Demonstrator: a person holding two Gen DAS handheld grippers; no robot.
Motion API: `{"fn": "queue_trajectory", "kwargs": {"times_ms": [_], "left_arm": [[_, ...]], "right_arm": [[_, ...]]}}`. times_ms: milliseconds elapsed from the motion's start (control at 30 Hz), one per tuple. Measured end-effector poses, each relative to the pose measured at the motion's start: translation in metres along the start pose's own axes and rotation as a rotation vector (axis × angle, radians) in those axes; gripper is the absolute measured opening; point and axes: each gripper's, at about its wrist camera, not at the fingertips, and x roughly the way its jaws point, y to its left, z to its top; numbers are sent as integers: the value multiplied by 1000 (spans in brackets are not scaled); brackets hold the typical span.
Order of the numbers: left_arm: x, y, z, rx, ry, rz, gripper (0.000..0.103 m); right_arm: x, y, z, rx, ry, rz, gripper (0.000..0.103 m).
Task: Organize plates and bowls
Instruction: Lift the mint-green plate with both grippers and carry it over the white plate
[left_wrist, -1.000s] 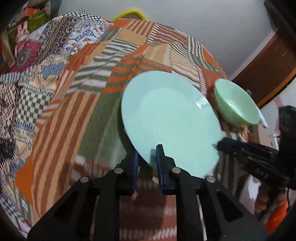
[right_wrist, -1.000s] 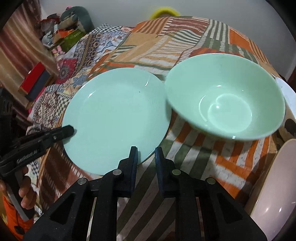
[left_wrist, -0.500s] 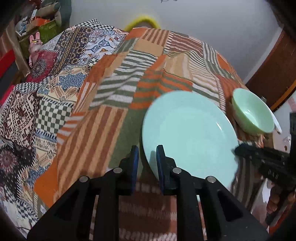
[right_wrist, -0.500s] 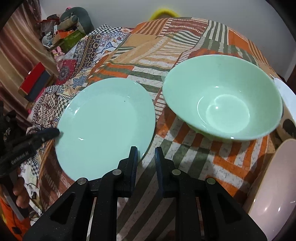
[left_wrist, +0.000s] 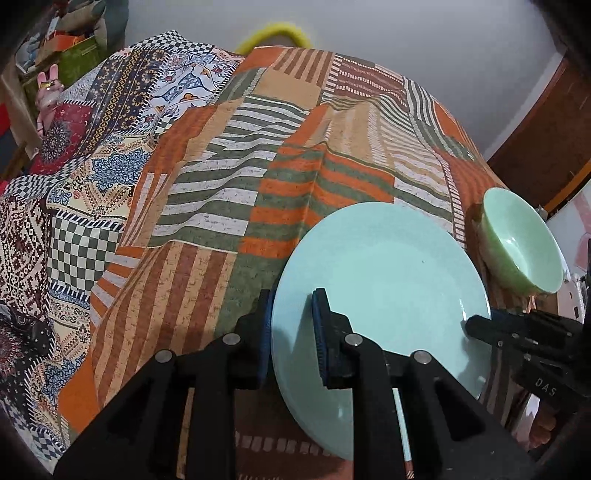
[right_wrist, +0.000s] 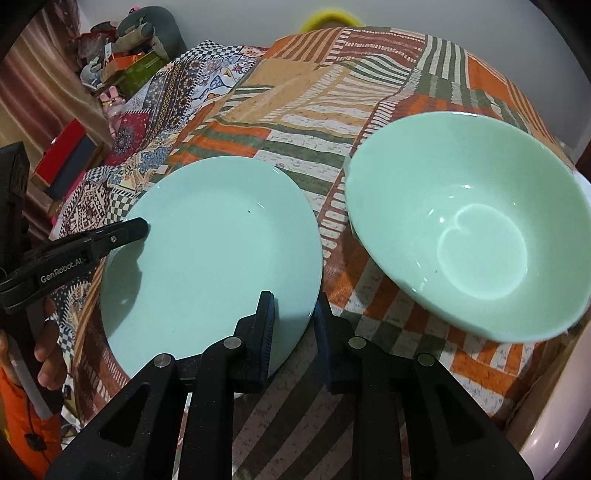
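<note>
A pale green plate (left_wrist: 380, 288) is held over the patchwork-covered table. My left gripper (left_wrist: 291, 332) is shut on its near left rim. My right gripper (right_wrist: 295, 325) is shut on its opposite rim; the plate also shows in the right wrist view (right_wrist: 207, 251). A pale green bowl (right_wrist: 469, 221) stands on the cloth to the right of the plate, also seen in the left wrist view (left_wrist: 521, 240). The right gripper shows from the side in the left wrist view (left_wrist: 476, 325), and the left gripper in the right wrist view (right_wrist: 142, 225).
A striped orange and green cloth (left_wrist: 280, 155) covers the table. A pink dish edge (right_wrist: 561, 435) lies at the near right. Boxes and toys (right_wrist: 122, 62) sit at the far left. A yellow ring (left_wrist: 273, 33) peeks over the far edge.
Both grippers have carried the plate; in the left view it has shifted right and lower, nearer the bowl. Both grips on the plate are unchanged.
</note>
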Motion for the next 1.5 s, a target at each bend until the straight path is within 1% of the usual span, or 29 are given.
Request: {"fn": "queue_trajectory", "kwargs": {"times_ms": [200, 300, 400, 533, 667, 900, 1300, 1500], "left_arm": [[-15, -10, -18, 45, -1, 22, 19], [-26, -14, -28, 50, -3, 6, 19], [-35, -19, -37, 53, -4, -1, 19], [-48, -25, -45, 42, -6, -20, 19], [-68, -36, -54, 47, -30, -27, 19], [-101, -50, -67, 50, -65, -35, 19], [-153, -79, -87, 78, -132, -56, 19], [-169, -97, -101, 104, -146, -58, 19]], "right_arm": [[-7, 0, -6, -3, 15, 11, 21], [-14, -2, -11, 16, 8, 14, 21], [-22, -6, -15, 43, -6, 38, 21], [-39, -8, -23, 63, -38, 61, 21], [-59, -10, -31, 73, -76, 75, 21], [-87, -6, -47, 75, -134, 77, 21], [-127, -13, -76, 92, -202, 98, 21], [-144, -21, -91, 107, -234, 104, 21]]}}
